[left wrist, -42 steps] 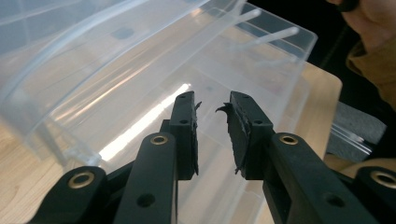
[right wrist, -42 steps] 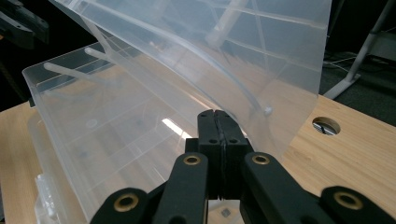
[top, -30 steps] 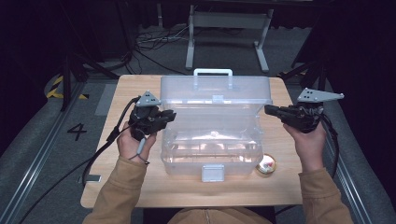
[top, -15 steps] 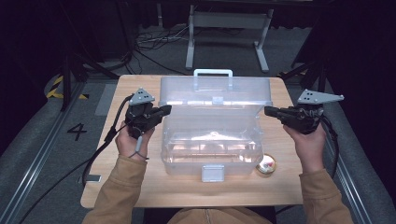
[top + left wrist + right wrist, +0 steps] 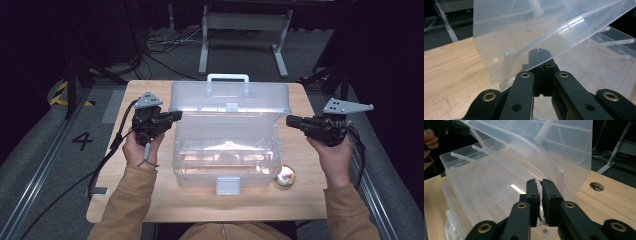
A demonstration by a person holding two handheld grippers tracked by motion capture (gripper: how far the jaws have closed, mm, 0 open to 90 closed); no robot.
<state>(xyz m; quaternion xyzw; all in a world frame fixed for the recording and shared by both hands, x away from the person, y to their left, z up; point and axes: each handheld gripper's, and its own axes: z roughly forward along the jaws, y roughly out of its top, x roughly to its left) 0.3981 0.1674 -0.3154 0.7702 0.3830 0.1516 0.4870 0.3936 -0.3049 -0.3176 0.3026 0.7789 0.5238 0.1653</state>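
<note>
The clear plastic storage box with a hinged lid [image 5: 227, 160] stands in the middle of the light wooden surface [image 5: 125, 200], its lid [image 5: 230, 102] raised and leaning back, carry handle uppermost. Compared with one second earlier, the left gripper [image 5: 176, 116] has shifted slightly and now sits at the lid's left edge; in the left gripper view its jaws are clenched, and the lid's lower edge lies across the tips, so whether they pinch it cannot be told. The right gripper [image 5: 290, 120] is level with the lid's right side, apart from it in the high view; its jaws have just been opening, showing a narrow gap with nothing between them. Judgement: the lid is up and the right gripper has let go. A small round tin [image 5: 284, 176] lies beside the box's front right corner.
</note>
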